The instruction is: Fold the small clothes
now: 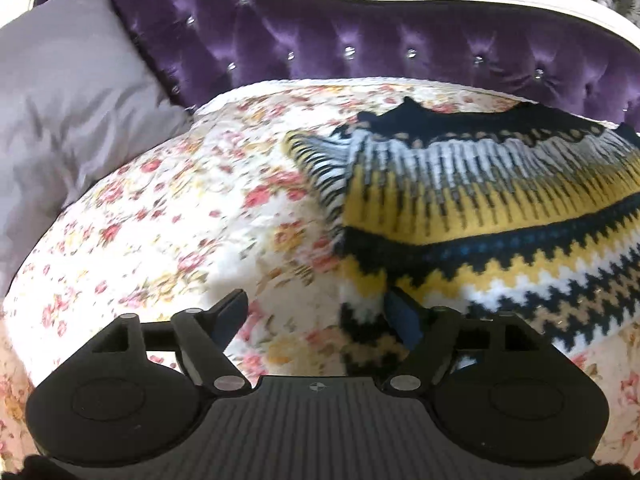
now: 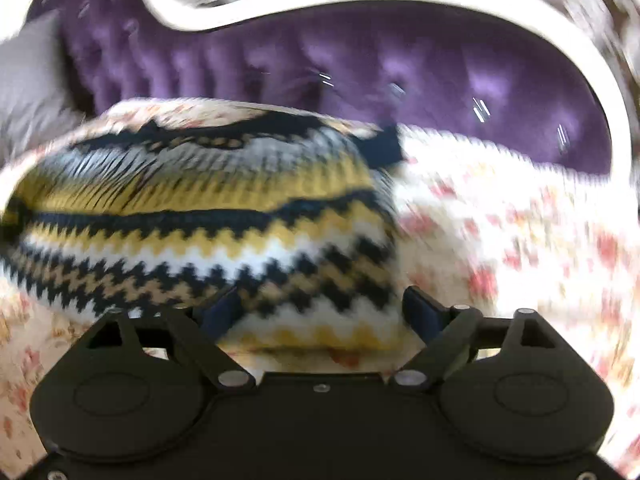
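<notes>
A small knitted sweater with zigzag bands of navy, yellow, white and tan lies flat on the floral bedspread, its dark neckline towards the headboard. In the left wrist view its near left corner lies between the fingers of my left gripper, close to the right finger, and the jaws stand wide apart without pressing on it. The right wrist view is blurred. There the sweater fills the left half, and its near right corner lies between the spread fingers of my right gripper, untouched by the pads.
A purple tufted headboard with a white curved frame rises behind the bed. A grey pillow leans at the far left. The bedspread lies bare to the right of the sweater.
</notes>
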A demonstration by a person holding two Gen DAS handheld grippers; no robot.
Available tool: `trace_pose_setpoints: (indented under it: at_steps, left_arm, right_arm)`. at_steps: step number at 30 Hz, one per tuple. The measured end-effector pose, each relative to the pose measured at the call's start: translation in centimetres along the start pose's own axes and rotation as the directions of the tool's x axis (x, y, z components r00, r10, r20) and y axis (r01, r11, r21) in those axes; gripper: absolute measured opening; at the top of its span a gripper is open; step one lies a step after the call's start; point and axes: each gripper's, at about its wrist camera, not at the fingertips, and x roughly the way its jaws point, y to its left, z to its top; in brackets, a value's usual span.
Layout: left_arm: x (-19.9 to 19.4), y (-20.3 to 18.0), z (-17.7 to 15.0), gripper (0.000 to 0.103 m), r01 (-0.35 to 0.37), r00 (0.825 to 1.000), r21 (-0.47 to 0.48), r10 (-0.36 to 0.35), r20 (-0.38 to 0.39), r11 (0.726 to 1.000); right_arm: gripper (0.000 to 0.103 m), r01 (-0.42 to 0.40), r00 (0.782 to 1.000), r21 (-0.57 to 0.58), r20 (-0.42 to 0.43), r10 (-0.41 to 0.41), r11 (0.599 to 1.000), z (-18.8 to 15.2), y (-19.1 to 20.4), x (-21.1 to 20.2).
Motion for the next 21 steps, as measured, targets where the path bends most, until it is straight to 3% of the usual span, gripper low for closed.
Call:
trace_pose_setpoints:
  at_steps: [5,10,16,21]
  left_arm:
    - [-0.3,0.5,-0.1,0.081,0.011,1.0,-0.046,-0.012,-0.025,0.999]
    - [-0.3,0.9,-0.1,0.081,0.028,0.998,-0.112,-0.035,-0.06,0.993]
    - [0.0,1.1,-0.3,0.087,0.01,0.995,-0.209,-0.03,-0.092,0.978]
    - [0.0,1.0,-0.2,0.089,-0.011,0.995,-0.222,-0.013,-0.104,0.975]
  right_arm:
    - [0.093,-0.005,0.999,0.0,0.035,0.005,1.0,-0.6,-0.6,-0.1]
    - [0.102,-0.043,0.999,-0.003,0.033,0.043,0.999,-0.7,-0.8,0.4]
    - [0.103,-0.055,0.998,0.006,0.043,0.055,0.998,-0.9,-0.7,-0.1]
    - [0.103,-0.055,0.997,0.009,0.047,0.054,0.998,-1.0,-0.7,-0.2]
